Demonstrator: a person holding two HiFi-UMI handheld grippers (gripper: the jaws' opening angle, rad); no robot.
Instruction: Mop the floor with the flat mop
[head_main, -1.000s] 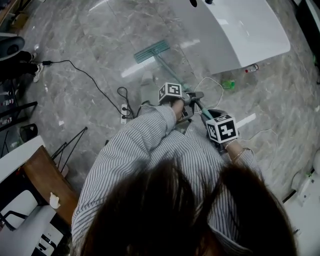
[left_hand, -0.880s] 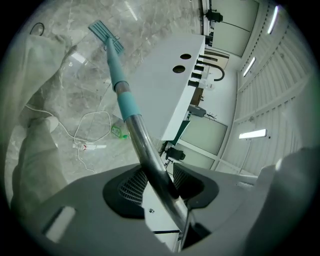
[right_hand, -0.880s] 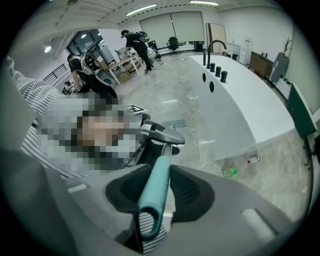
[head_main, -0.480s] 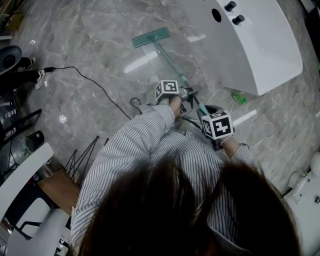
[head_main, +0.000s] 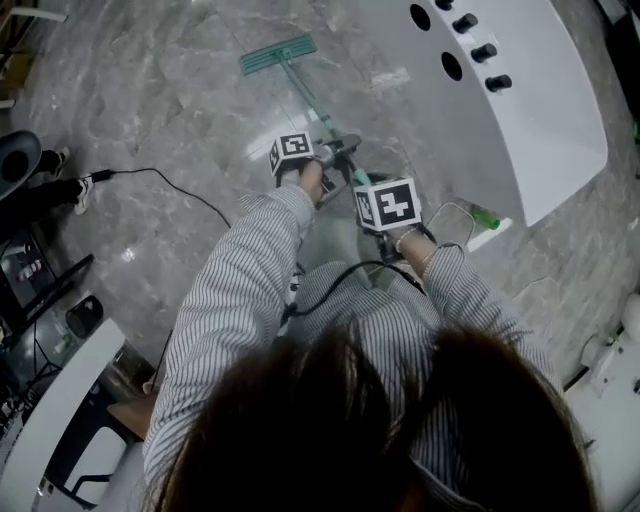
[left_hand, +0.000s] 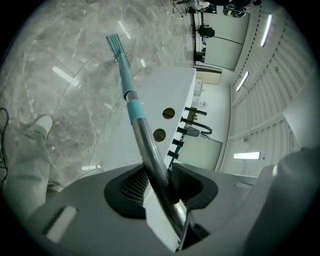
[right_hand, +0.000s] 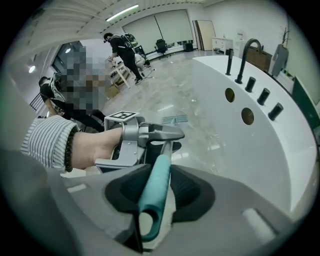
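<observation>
While I work the flat mop across the marble floor (head_main: 140, 110), its teal mop head (head_main: 278, 54) lies flat on the stone well ahead of my left gripper (left_hand: 159, 184), at the far end of the mop pole (left_hand: 144, 135) that slopes back toward me. My left gripper's jaws have just been closing, and the steel part of the pole runs between their ribbed pads, which look to be clamped against it. Just behind and nearer my body, my right gripper (right_hand: 156, 186) points steeply down and grips the teal handle grip (right_hand: 161, 162) at the pole's top end, jaws closed on it.

A white bathtub (head_main: 530, 120) with dark taps stands close on the right of both grippers, and a black cable (head_main: 190, 185) trails over the floor off to the left of my left gripper.

As I judge it, a clean pass calls for the forward gripper to steer and press down while the rear one pushes, so that the head stays flat, not tipping onto one edge. The left hold should be firm enough that the round pole cannot twist between the pads. Strokes are best run alongside the tub without knocking it, and stopped short of the cable so the head does not drag it.
</observation>
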